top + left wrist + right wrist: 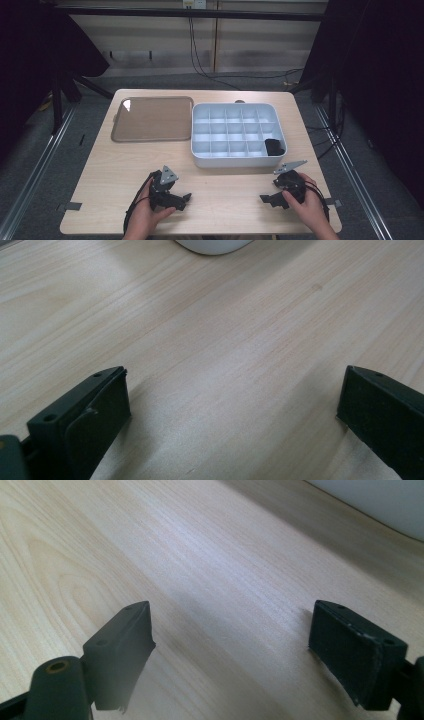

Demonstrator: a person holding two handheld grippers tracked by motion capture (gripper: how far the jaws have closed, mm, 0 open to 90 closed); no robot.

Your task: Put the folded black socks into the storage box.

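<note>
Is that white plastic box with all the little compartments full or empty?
Nearly empty: the white plastic divided box shows bare compartments, apart from one small black object in its near right corner compartment.

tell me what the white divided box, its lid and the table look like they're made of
White divided box: likely moulded plastic, matte, with thin even compartment walls. Brownish see-through lid: probably tinted plastic, glossy, catching a bright glare at its corner. Light table: wood or wood-look laminate, with visible grain lines.

White compartment tray [235,160] on table, black item [274,147] in corner cell
</note>
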